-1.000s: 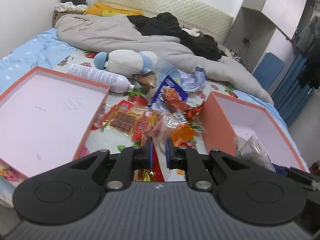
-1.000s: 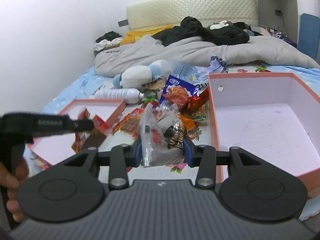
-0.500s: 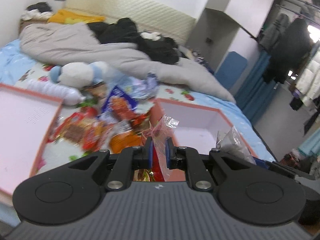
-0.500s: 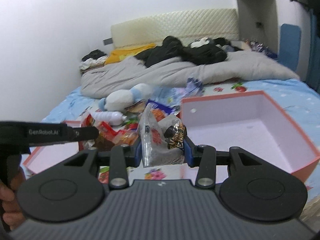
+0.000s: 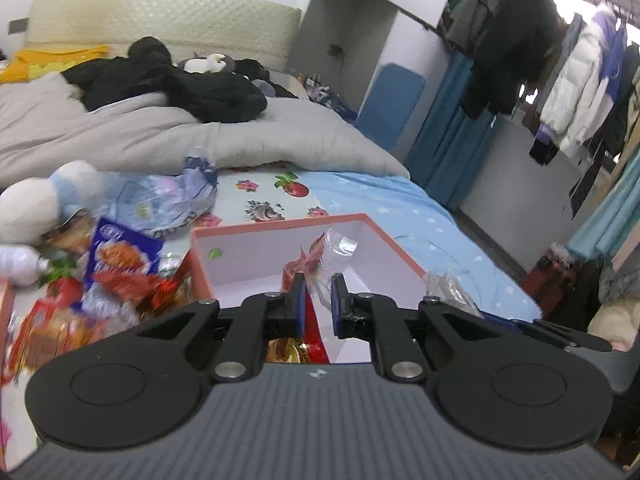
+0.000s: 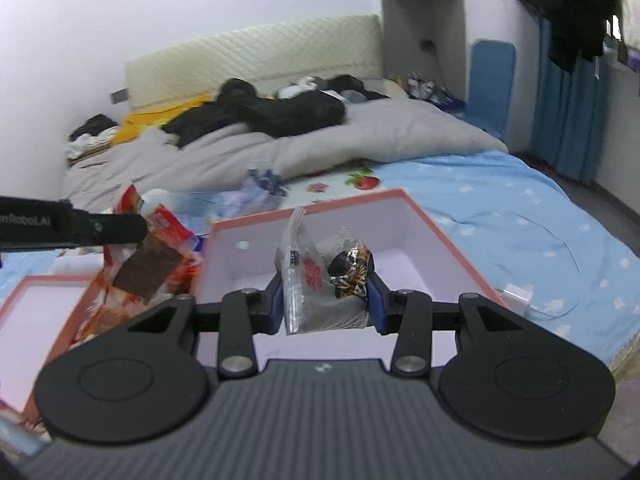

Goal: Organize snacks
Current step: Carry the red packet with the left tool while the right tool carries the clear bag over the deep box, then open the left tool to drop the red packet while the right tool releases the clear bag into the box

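My left gripper (image 5: 319,294) is shut on a red and clear snack packet (image 5: 316,264), which hangs over the near part of an orange box with a pale pink inside (image 5: 256,256). In the right wrist view that gripper's finger (image 6: 120,227) reaches in from the left with the red packet (image 6: 144,256) hanging beside the box's left wall. My right gripper (image 6: 326,300) is shut on a clear bag of dark wrapped sweets (image 6: 320,280), held over the same box (image 6: 404,220). A heap of loose snack packets (image 5: 108,280) lies left of the box.
A second orange box (image 6: 40,300) lies at the left. Behind are a white and blue plush toy (image 5: 36,200), a white bottle (image 5: 16,264), a crumpled bag (image 5: 160,200), a grey duvet (image 5: 200,136) with black clothes. Hanging coats (image 5: 560,80) fill the right.
Both grippers have swung to the right, away from the left box and the snack heap, and now hold their packets over the right box. Neither grip has changed.
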A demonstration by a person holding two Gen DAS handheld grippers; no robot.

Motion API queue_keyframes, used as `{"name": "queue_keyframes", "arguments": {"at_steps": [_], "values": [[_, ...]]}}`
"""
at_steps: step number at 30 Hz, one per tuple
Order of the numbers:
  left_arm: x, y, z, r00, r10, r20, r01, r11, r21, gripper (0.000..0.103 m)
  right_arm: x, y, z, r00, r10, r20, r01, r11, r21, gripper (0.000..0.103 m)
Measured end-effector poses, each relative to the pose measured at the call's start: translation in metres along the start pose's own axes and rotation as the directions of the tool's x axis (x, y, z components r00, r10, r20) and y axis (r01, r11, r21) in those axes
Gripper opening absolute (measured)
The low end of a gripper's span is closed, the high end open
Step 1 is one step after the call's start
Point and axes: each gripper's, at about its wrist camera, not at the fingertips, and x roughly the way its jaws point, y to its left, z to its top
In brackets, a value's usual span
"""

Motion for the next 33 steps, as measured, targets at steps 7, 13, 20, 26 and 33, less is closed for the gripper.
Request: {"name": "queue_keyframes", "arguments": {"at_steps": [7, 13, 20, 26, 33], "values": [[0.102, -0.006, 0.015, 0.983, 0.024, -0.181, -0.011, 0.997, 0.077, 0.015, 0.058, -0.033, 0.001, 0.99, -0.037, -0.135, 0.044, 0.998, 0.049, 0.045], [0.149, -0.005, 0.016, 0.952, 0.05, -0.303, -0.026, 0.996, 0.081, 0.015, 0.09, -0.048, -0.007, 0.969, -0.031, -0.246, 0.048, 0.997, 0.064, 0.045], [0.156, 0.002, 0.016, 0.942, 0.035, -0.334, -0.025, 0.999, 0.035, 0.03, 0.087, -0.045, -0.014, 0.96, -0.003, -0.282, 0.033, 0.994, 0.102, 0.048], [0.139, 0.01, 0.015, 0.947, 0.019, -0.322, -0.017, 1.0, 0.009, 0.048, 0.078, -0.04, -0.012, 0.968, 0.005, -0.252, 0.023, 0.994, 0.106, 0.064], [0.099, 0.014, 0.013, 0.971, 0.004, -0.239, -0.006, 1.0, -0.008, 0.048, 0.049, -0.035, -0.009, 0.983, 0.034, -0.181, -0.01, 0.991, 0.132, 0.064]]}}
